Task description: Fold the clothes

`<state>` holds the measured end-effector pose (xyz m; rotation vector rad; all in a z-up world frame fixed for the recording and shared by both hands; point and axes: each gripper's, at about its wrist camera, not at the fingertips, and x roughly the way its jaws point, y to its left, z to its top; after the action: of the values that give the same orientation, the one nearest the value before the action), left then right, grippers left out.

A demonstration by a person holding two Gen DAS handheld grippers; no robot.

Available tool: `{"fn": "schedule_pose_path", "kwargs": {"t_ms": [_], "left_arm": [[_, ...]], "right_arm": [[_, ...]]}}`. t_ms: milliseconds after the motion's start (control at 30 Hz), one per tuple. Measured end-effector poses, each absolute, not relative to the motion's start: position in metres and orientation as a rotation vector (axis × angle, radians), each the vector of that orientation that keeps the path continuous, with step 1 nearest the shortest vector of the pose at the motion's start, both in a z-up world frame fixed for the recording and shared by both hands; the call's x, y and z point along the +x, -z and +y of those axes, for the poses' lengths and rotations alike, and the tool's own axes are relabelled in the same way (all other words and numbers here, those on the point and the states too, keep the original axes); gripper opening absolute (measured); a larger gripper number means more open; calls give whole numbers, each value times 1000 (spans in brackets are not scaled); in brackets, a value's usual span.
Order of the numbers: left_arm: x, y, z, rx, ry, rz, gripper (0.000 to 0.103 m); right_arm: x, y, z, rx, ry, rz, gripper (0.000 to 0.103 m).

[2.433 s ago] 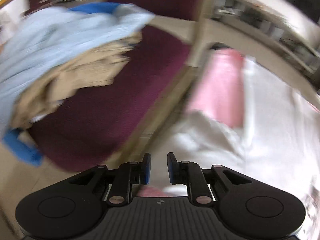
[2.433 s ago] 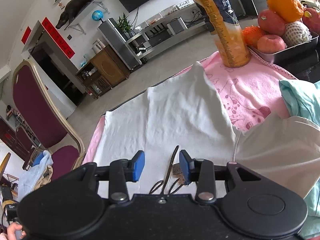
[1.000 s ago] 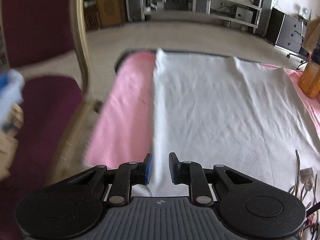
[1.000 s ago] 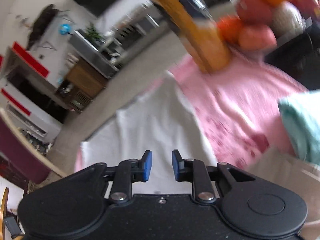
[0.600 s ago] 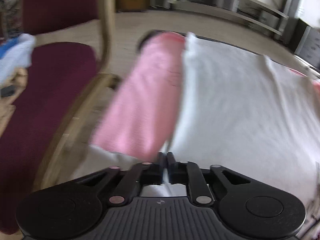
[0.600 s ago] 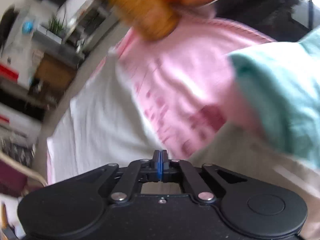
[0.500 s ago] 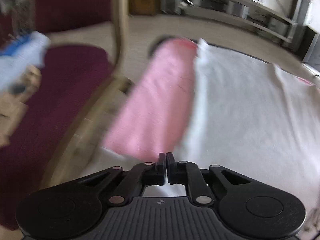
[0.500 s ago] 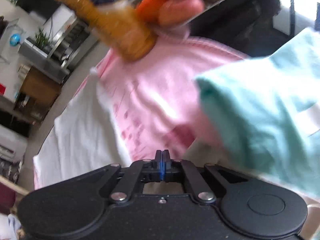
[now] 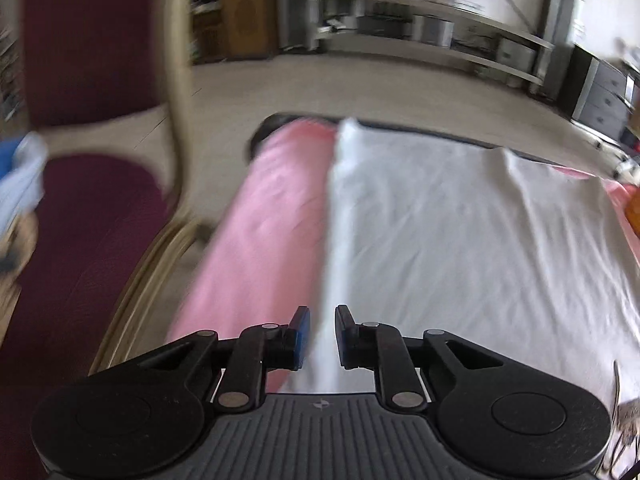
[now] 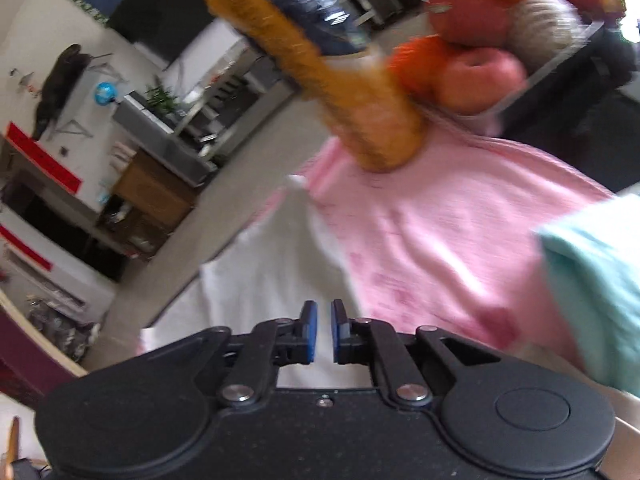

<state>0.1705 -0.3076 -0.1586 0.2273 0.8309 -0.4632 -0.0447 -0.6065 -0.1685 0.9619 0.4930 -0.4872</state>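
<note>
A white garment [image 9: 460, 232] lies spread flat on a pink cloth [image 9: 260, 240] that covers the table. My left gripper [image 9: 319, 336] is open over the garment's near left edge, with the edge running between its jaws. In the right wrist view the white garment [image 10: 264, 280] lies to the left on the pink cloth [image 10: 432, 248]. My right gripper [image 10: 320, 332] is slightly open above the garment's right edge, holding nothing. Both views are blurred by motion.
A maroon chair [image 9: 80, 208] with clothes on its seat stands left of the table. An orange bottle [image 10: 320, 72] and a tray of fruit [image 10: 500, 52] stand at the far right of the table. A teal garment [image 10: 592, 292] lies at the right.
Both grippers were shut on the white garment's edges half a second ago and have now opened and let go. Both views have shifted.
</note>
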Motion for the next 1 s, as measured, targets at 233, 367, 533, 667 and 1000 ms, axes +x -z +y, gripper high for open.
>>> {"fn": "schedule_pose_path", "kwargs": {"t_ms": [233,367,533,667,1000], "left_arm": [[197,183,-388,285,589,795,22],[215,207,-407,330,529,733,20],[246,215,-384,323,220,646,22],[258,204,-379,304,165,642,11],[259,194,-468,296,538,659,15]], "right_arm": [[57,207,-619,941,310,656,14],[60,236,-646,997,352,622,3],[25,245,-680,1018,540,417,0],[22,223,-672,834,665,385,5],[113,210,-653,862,304,485,13]]}}
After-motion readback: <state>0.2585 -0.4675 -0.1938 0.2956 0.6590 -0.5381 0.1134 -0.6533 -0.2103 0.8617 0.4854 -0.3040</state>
